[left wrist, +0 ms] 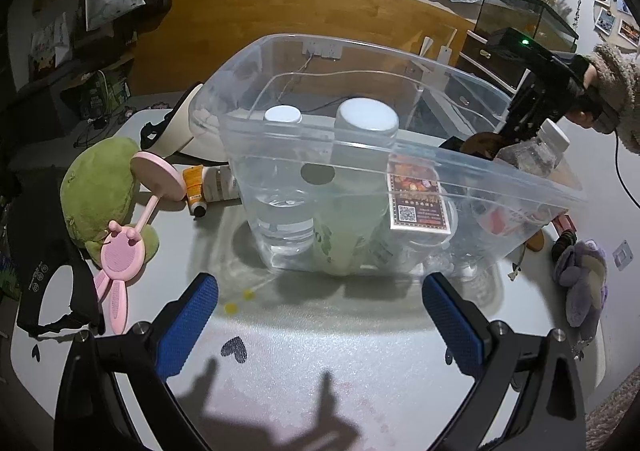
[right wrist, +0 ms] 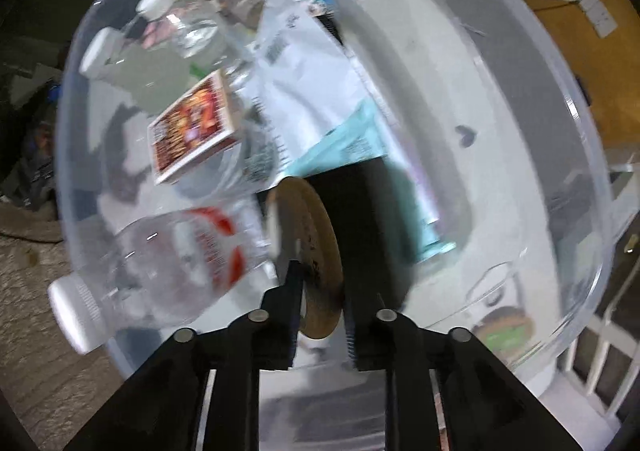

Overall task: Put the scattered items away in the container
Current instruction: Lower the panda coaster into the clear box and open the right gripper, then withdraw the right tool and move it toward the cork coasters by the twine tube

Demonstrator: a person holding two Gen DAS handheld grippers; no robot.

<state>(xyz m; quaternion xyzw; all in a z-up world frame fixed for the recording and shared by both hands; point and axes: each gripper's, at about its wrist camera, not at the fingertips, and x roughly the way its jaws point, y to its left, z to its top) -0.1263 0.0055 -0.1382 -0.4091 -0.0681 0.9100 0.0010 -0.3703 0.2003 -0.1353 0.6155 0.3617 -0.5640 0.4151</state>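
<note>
A clear plastic bin stands mid-table, holding several bottles, a small printed box and a red-labelled bottle leaning on its right end. My left gripper is open in front of the bin, its blue pads empty. My right gripper hangs over the bin's right end. In the right wrist view it is shut on a brown round disc held on edge inside the bin, above a white and teal pouch, beside the red-labelled bottle.
Left of the bin lie a green plush, a pink rabbit-shaped brush, an orange tube and a black strap. A purple plush sits right of it. A fuzzy sleeve shows behind the right gripper.
</note>
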